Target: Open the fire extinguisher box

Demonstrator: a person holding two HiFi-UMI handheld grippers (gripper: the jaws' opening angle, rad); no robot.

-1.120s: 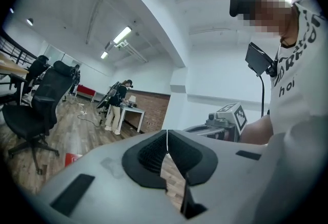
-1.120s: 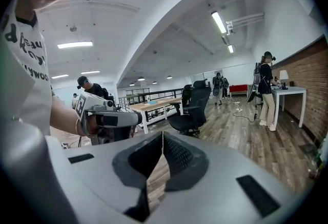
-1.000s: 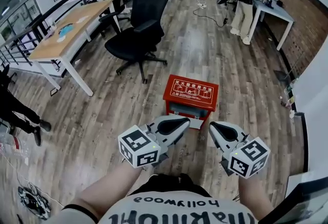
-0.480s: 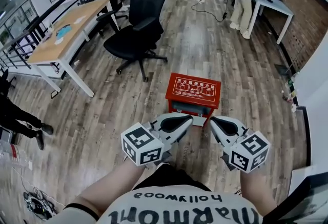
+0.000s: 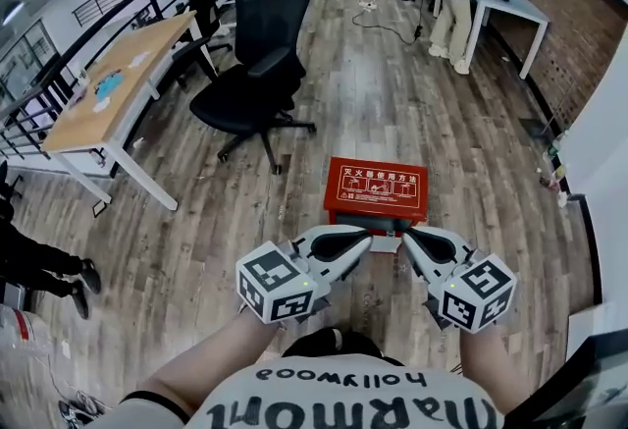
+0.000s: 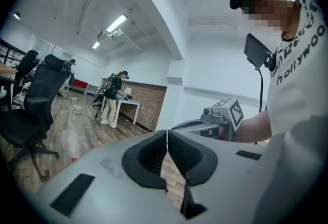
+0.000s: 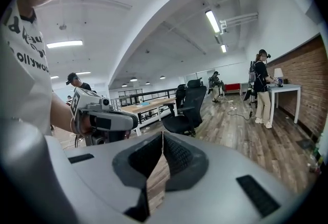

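The red fire extinguisher box [image 5: 377, 187] sits on the wooden floor [image 5: 186, 250] straight ahead of you, its printed lid facing up. Your left gripper [image 5: 364, 240] and right gripper [image 5: 408, 236] hang on the box's near side, each with its jaws pressed together on nothing. Expect a stiff, painted metal case: smooth, probably slick, and likely heavy enough to stay put while you lift. The lid's near lip, above the box's dark front face, looks like the place to catch. Part the jaws to pinch it, or hook a tip beneath.
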